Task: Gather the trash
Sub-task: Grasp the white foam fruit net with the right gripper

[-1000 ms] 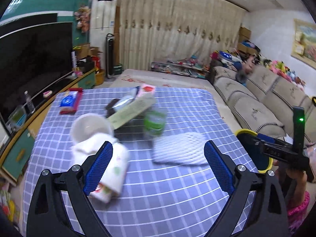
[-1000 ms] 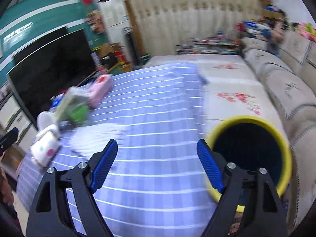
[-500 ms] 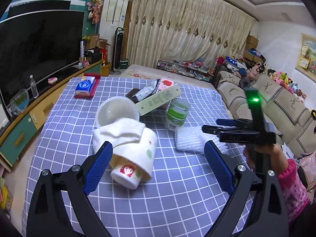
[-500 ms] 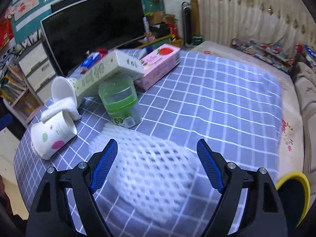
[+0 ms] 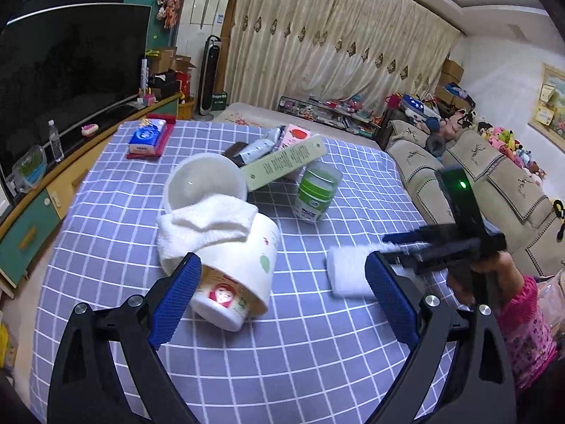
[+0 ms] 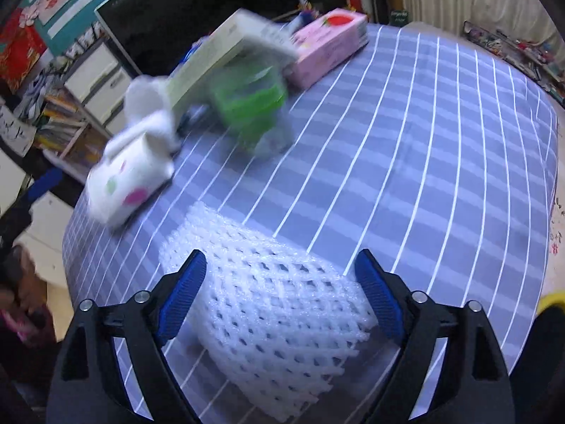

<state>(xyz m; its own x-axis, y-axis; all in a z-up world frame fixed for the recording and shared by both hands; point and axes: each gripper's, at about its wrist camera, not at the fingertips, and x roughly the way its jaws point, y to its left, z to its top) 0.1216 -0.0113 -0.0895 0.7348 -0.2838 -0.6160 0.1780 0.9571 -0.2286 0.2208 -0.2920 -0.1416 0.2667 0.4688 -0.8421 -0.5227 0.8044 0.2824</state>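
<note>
Jaws on the right gripper (image 6: 280, 291) are opening wide, straddling the foam net (image 6: 272, 304) without pinching it yet. The net lies on the bench (image 6: 441, 141), near the cup (image 6: 129, 180), on the side away from the TV. It looks super light and squishy, so I'd grab across its middle. Left gripper (image 5: 282, 304) jaws are wide too, empty, hovering over the cup (image 5: 240, 272).
</note>
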